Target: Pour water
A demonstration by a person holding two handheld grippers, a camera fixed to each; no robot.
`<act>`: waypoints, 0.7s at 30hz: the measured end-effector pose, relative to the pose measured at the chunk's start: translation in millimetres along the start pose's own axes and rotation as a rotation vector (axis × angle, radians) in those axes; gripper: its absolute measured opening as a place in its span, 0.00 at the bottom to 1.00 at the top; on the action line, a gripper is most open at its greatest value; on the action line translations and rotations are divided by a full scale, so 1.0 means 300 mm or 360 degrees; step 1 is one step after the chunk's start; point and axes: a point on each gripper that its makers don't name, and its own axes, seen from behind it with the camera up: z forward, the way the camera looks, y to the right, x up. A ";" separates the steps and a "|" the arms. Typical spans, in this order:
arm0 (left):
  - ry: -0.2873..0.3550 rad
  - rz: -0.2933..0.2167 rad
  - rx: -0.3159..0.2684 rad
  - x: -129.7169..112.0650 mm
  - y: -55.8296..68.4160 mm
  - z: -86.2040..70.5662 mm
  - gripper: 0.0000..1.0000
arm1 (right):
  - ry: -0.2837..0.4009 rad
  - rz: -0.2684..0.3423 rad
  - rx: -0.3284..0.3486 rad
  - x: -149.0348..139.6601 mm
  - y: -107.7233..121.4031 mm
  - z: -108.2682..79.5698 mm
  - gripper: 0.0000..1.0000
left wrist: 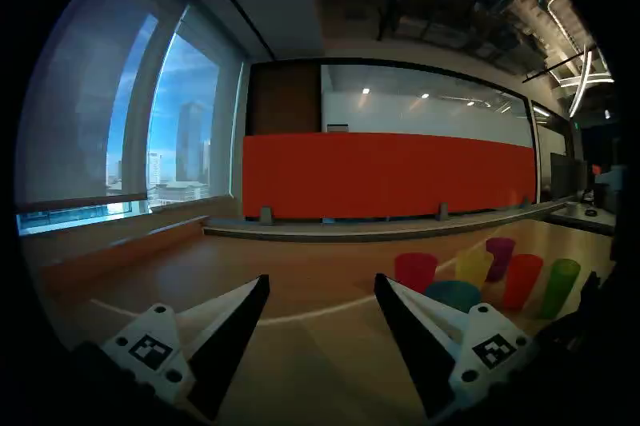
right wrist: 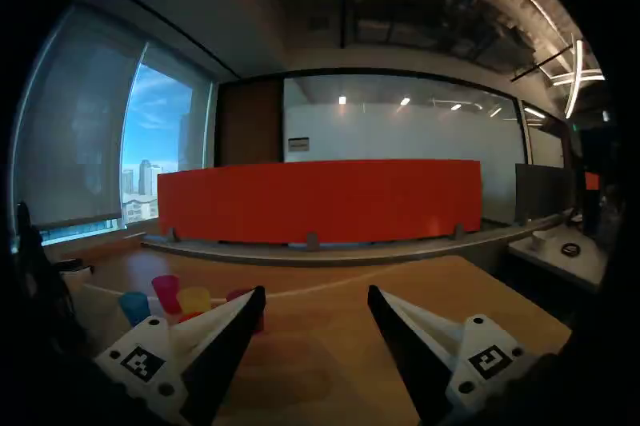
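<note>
Both your left gripper [left wrist: 321, 277] and right gripper [right wrist: 315, 289] gape empty over the wooden tabletop [left wrist: 320, 350]. Ahead-right of the left one stand translucent coloured plastic cups [left wrist: 522, 278]; centre one cup between its fingers before closing.

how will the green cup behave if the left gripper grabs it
The green cup looks like translucent plastic, so probably light and may flex if squeezed hard. It stands upright, tall for its width, so a push near the rim could tip it into the orange cup beside it.
</note>
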 end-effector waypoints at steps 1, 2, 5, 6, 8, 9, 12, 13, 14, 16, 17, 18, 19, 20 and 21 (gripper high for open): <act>0.0000 0.0000 -0.0002 0.000 0.002 -0.001 0.97 | -0.0001 -0.0001 -0.0001 0.000 0.000 -0.001 0.99; 0.0000 0.0001 -0.0004 0.000 0.003 -0.001 0.97 | -0.0002 -0.0002 -0.0001 -0.001 0.001 -0.002 0.99; 0.0000 0.0002 -0.0007 -0.001 0.007 -0.004 0.97 | -0.0002 -0.0003 -0.0002 0.001 0.001 -0.004 0.99; 0.0000 0.0003 -0.0008 0.000 0.009 -0.004 0.97 | -0.0001 -0.0002 0.0000 0.002 0.000 -0.005 0.99; 0.0000 0.0005 -0.0009 0.000 0.011 -0.006 0.98 | 0.0000 -0.0001 0.0003 0.005 -0.001 -0.007 0.99; 0.0000 0.0006 -0.0009 0.000 0.012 -0.006 0.97 | 0.0002 -0.0002 0.0004 0.006 -0.001 -0.008 0.99; 0.0000 0.0008 -0.0010 0.000 0.013 -0.007 0.97 | 0.0009 -0.0004 0.0007 0.009 -0.001 -0.007 0.99; 0.0000 0.0009 -0.0010 -0.001 0.013 -0.006 0.97 | 0.0013 -0.0005 0.0008 0.010 -0.002 -0.007 0.99; 0.0000 0.0009 -0.0010 -0.001 0.014 -0.006 0.97 | 0.0017 -0.0005 0.0010 0.012 -0.003 -0.007 0.99; 0.0000 0.0008 -0.0010 -0.002 0.014 -0.007 0.98 | 0.0024 -0.0003 0.0021 0.013 -0.010 -0.009 0.99; 0.0000 0.0008 -0.0010 -0.002 0.014 -0.007 0.98 | 0.0027 -0.0001 0.0027 0.014 -0.013 -0.010 0.99; 0.0000 0.0008 -0.0010 -0.002 0.014 -0.007 0.98 | 0.0030 -0.0003 0.0032 0.016 -0.015 -0.011 0.99; 0.0000 0.0008 -0.0010 -0.002 0.014 -0.007 0.98 | 0.0032 -0.0005 0.0037 0.017 -0.017 -0.013 0.99; 0.0000 0.0008 -0.0010 -0.002 0.013 -0.007 0.97 | 0.0035 -0.0008 0.0042 0.019 -0.019 -0.015 0.99; 0.0000 0.0008 -0.0010 -0.002 0.013 -0.007 0.98 | 0.0041 -0.0013 0.0045 0.021 -0.020 -0.016 0.99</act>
